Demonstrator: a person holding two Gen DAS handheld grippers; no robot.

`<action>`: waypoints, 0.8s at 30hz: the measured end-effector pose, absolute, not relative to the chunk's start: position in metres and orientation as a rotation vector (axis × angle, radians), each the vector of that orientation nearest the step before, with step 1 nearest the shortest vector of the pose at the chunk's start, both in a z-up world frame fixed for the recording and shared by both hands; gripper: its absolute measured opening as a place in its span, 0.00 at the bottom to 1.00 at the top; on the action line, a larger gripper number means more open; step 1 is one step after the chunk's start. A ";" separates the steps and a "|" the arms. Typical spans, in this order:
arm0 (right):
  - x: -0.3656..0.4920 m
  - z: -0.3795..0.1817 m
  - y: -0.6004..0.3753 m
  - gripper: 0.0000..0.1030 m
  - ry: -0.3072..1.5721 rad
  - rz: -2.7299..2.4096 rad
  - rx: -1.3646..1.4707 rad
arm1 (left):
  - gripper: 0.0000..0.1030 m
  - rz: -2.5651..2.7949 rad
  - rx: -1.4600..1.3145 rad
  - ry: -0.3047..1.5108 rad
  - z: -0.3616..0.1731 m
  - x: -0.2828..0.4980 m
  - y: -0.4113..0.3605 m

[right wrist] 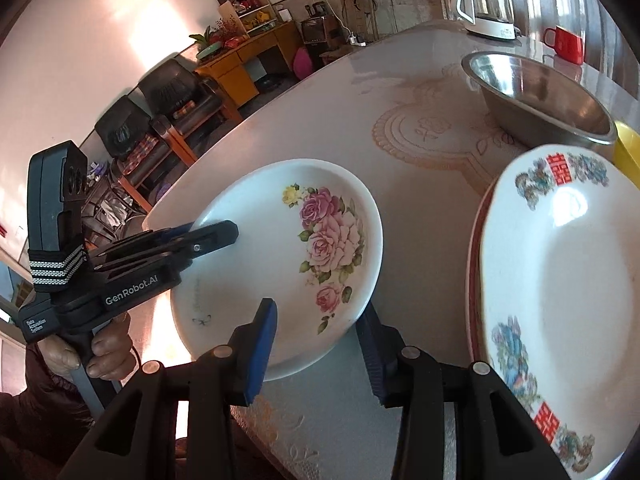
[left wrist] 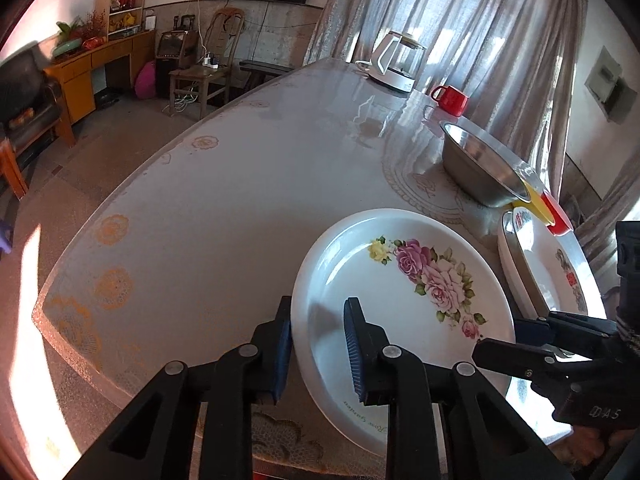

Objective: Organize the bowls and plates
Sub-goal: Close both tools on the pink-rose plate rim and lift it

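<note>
Left claw (left wrist: 318, 344) straddles the rose plate's (left wrist: 400, 280) rim, part-open; right claw (right wrist: 316, 344) likewise, gripping nothing.

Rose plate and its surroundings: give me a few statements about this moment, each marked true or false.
1. The left tongs straddle the rim of the rose plate. True.
2. The right tongs are closed on the red mug. False: the mug stands far back near the kettle, untouched, and the right tongs are open at the rose plate's rim.
3. The steel bowl stands upright with nothing visible inside. True.
4. The rose plate is stacked on the dragon-pattern plate. False: it sits beside that plate, on the table.
</note>
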State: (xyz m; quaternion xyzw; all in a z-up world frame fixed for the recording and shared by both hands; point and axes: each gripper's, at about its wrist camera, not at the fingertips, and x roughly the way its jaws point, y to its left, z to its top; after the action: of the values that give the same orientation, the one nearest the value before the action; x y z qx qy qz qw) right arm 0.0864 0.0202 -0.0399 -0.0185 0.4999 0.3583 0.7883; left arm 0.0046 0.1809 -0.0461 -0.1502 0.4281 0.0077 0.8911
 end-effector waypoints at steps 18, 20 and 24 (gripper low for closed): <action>0.097 -0.045 0.055 0.35 0.975 0.705 -0.193 | 0.26 0.060 -0.311 0.836 -0.048 -0.003 0.186; 0.099 -0.046 0.052 0.35 0.982 0.711 -0.170 | 0.27 0.065 -0.328 0.834 -0.047 -0.004 0.186; 0.101 -0.046 0.045 0.35 1.005 0.722 -0.104 | 0.33 0.073 -0.334 0.828 -0.047 -0.009 0.183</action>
State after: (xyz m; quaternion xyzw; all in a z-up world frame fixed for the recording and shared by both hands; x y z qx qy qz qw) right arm 0.1014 0.0451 -0.0465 -0.0487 0.4710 0.3383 0.8132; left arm -0.0091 0.1835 -0.0471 -0.1616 0.4004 0.0354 0.9013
